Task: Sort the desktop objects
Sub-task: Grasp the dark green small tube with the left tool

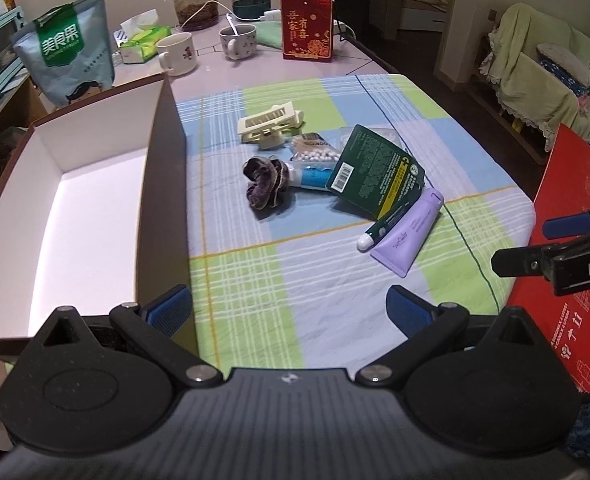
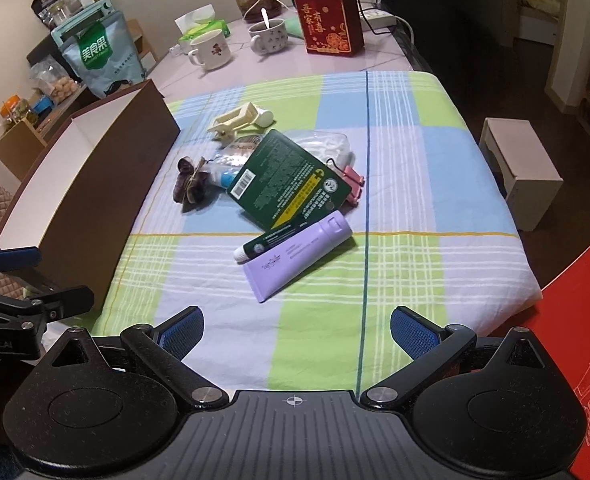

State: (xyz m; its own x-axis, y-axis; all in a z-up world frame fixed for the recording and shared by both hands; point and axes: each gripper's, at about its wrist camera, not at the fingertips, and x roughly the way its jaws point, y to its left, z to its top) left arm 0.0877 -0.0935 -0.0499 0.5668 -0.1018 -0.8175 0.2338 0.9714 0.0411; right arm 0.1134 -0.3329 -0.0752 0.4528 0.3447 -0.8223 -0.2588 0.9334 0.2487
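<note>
Both grippers hover above the near edge of a tabletop (image 2: 375,60) covered by a checked cloth (image 2: 415,160) of blue, green and lilac. The left gripper (image 1: 291,312) has its blue-padded fingers (image 1: 171,312) spread apart with nothing between them; the right gripper (image 2: 297,332) likewise has its fingers (image 2: 413,336) wide apart and empty. The objects to be sorted lie clustered at the cloth's centre: a cream hair clip (image 1: 269,124) farthest away, a dark purple scrunchie (image 1: 265,182), a dark green packet (image 2: 289,180) lying over a small blue-and-white tube (image 1: 309,176) and a clear bag of cotton swabs (image 2: 329,142), a pink binder clip (image 2: 355,184) beside the packet, and nearest, a lilac tube (image 2: 295,260) touching a slim green tube (image 2: 269,242). A brown open box (image 1: 163,184) with a white interior stands along the cloth's left side, nothing visible inside it. Mugs (image 2: 211,50) and a red carton (image 2: 329,16) stand at the far end.
</note>
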